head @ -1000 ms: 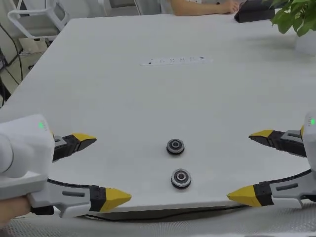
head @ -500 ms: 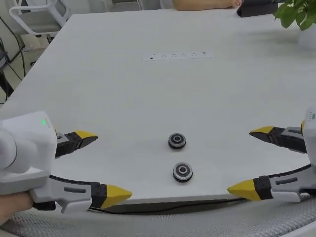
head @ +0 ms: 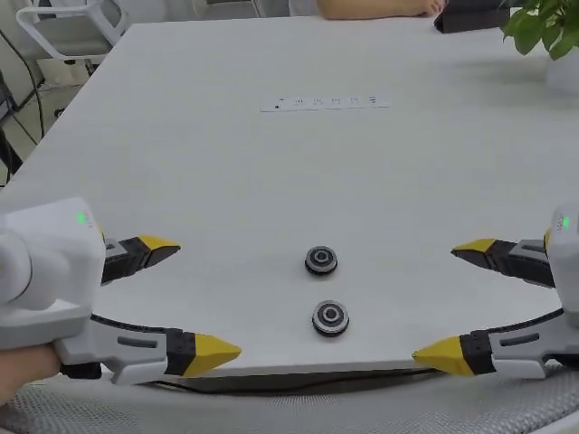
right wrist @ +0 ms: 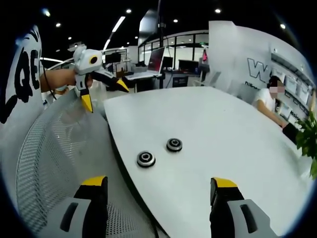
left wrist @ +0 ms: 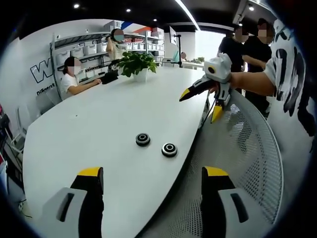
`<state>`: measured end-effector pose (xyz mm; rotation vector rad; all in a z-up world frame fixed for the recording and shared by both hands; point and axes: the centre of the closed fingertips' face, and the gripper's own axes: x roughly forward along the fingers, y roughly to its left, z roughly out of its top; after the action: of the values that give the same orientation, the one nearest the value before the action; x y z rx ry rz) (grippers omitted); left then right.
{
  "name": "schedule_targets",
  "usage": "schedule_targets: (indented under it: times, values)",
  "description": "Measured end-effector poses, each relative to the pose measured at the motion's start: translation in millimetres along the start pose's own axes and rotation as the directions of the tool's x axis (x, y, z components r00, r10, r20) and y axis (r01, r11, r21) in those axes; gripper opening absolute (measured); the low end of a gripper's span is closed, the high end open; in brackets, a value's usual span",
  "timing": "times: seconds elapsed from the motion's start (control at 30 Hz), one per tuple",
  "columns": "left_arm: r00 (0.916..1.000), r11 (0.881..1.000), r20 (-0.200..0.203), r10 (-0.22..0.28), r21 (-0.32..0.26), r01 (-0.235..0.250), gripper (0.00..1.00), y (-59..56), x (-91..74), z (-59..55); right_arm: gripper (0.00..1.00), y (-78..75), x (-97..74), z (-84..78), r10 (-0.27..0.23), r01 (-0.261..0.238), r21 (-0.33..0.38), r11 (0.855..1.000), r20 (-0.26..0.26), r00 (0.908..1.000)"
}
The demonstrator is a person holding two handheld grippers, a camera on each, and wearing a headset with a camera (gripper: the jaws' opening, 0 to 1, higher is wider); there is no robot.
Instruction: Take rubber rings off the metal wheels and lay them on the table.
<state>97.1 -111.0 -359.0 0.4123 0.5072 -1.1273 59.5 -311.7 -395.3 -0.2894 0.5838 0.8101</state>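
Note:
Two small metal wheels with black rubber rings lie flat on the white table (head: 271, 172): the far wheel (head: 321, 260) and the near wheel (head: 330, 318) close to the front edge. In the left gripper view they are the far wheel (left wrist: 142, 139) and the near wheel (left wrist: 169, 149); in the right gripper view the far wheel (right wrist: 174, 145) and the near wheel (right wrist: 146, 159). My left gripper (head: 194, 298) is open at the front left, well apart from the wheels. At the front right my right gripper (head: 448, 303) stands open. Both hold nothing.
A white power strip (head: 324, 102) lies mid-table. A potted plant (head: 541, 29) stands at the far right corner, and a person's arm (head: 371, 8) rests on the far edge. A white chair (head: 59, 32) stands beyond the far left corner.
The head camera has tilted a little, shifting the picture. Both grippers stay open at the front edge, and the wheels have not moved.

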Motion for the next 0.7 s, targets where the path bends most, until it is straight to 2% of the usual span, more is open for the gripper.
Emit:
schedule_targets:
  times: [0.5, 0.7]
  values:
    - [1.0, 1.0, 0.008, 0.0, 0.023, 0.0, 0.79, 9.4, 1.6, 12.0, 0.84, -8.7, -2.5, 0.5, -0.012, 0.012, 0.0, 1.0, -0.007, 0.9999]
    - [1.0, 1.0, 0.002, -0.003, 0.026, 0.003, 0.79, 10.3, 2.6, 9.4, 0.84, -10.6, -1.8, 2.0, -0.013, 0.013, 0.0, 1.0, -0.004, 0.9999]
